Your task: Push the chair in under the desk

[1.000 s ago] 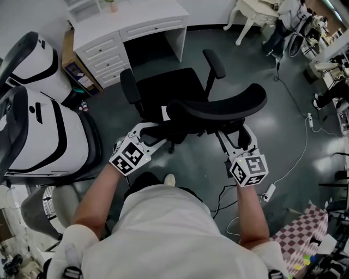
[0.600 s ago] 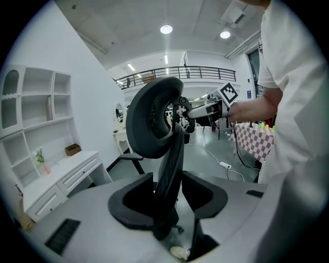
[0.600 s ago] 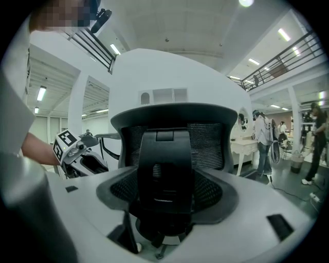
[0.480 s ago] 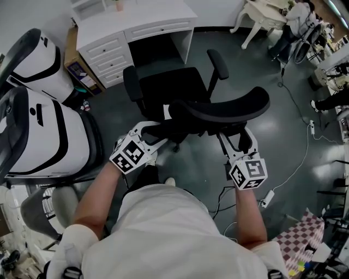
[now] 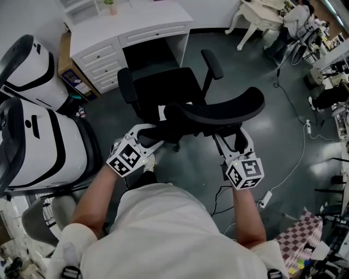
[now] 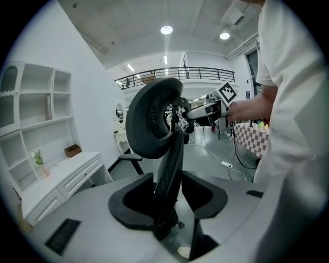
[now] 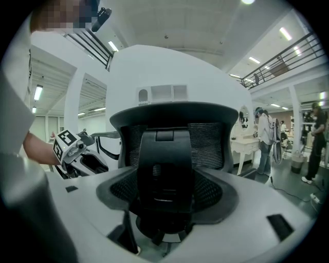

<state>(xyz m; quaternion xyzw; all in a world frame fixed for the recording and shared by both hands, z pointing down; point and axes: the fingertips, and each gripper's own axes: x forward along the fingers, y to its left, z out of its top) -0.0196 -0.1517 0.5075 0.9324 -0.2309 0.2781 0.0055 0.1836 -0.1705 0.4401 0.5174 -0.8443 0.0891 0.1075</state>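
A black office chair [image 5: 166,87] stands facing the white desk [image 5: 131,22], its seat just short of the desk's knee opening. My left gripper [image 5: 146,139] is at the left end of the curved mesh backrest [image 5: 218,109]. In the left gripper view that backrest's edge [image 6: 172,154] fills the gap between the jaws of my left gripper [image 6: 167,198], which stand wide. My right gripper [image 5: 233,139] is behind the backrest's right part. The chair's black back support [image 7: 165,169] sits between the jaws of my right gripper [image 7: 165,200], with mesh reaching both pads.
Large white-and-black shells [image 5: 32,136] stand close on the left. A low shelf [image 5: 71,76] sits beside the desk drawers. A cable and power strip [image 5: 266,197] lie on the grey floor at the right. White furniture [image 5: 256,16] and people are at the far right.
The chair has rolled a little nearer to the desk, both grippers staying on its back. The person's foot has stepped forward under the left gripper.
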